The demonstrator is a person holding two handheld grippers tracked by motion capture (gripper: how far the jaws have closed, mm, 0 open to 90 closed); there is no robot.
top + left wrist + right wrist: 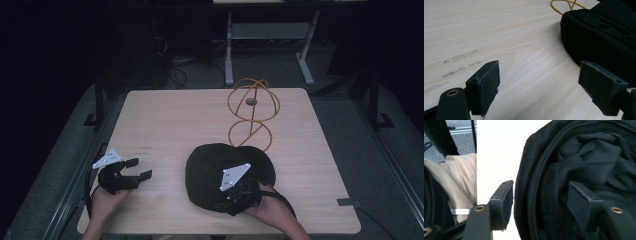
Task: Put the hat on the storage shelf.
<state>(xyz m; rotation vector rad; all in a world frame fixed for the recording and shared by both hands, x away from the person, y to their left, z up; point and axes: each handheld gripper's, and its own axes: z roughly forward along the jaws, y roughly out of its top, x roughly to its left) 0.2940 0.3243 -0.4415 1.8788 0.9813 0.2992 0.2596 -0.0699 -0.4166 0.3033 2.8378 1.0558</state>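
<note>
Now cap (584, 165) rim between right claw (540, 200) (unclamped)

Pale wood-grain tabletop (165, 115) is lying under the left fingers (486, 85) and the right fingers (504, 202). Grey scuff marks (464, 55) are running across it, ahead and left of the left fingers. Yellow wire stand, globe over cone (252, 112), is standing well beyond the right fingers, with a small grey disc (251, 101) sitting inside the globe. Dark tape strip (348, 202) is sticking to the table edge, right of the right fingers. White metal frame (270, 35) is standing on the floor, far beyond both. Beige cloth (461, 177) is showing past the table edge, left of the right fingers.
</note>
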